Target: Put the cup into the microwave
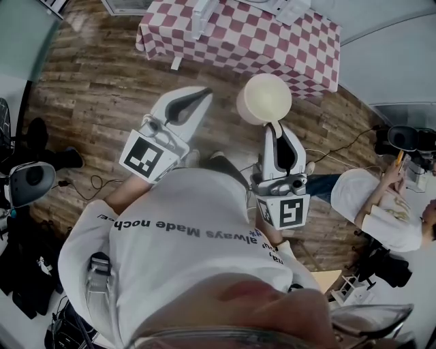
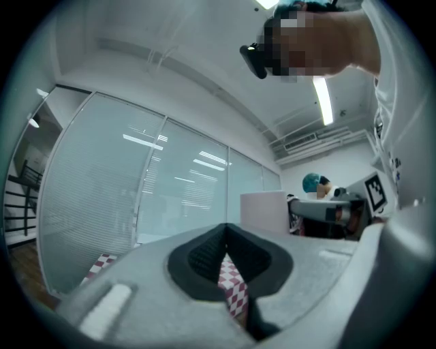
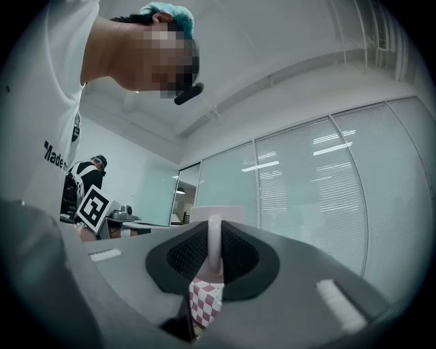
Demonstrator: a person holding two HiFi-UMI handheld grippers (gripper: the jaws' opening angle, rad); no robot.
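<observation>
The right gripper point(image 1: 275, 128) clamps its jaws on the handle of the cream cup point(image 1: 264, 99), a grip only its own view confirms. The head view alone shows the checkered surface point(image 1: 272, 41) at twelve o'clock. The left gripper point(image 1: 202, 94) has its jaws closed and empty.

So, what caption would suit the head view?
Right tool holds a cream cup by its handle near the checkered table; left tool empty.

A table point(image 1: 300, 51) draped in red-and-white checks stands on plank floor point(image 1: 95, 88), bearing white objects point(image 1: 204, 17).
</observation>
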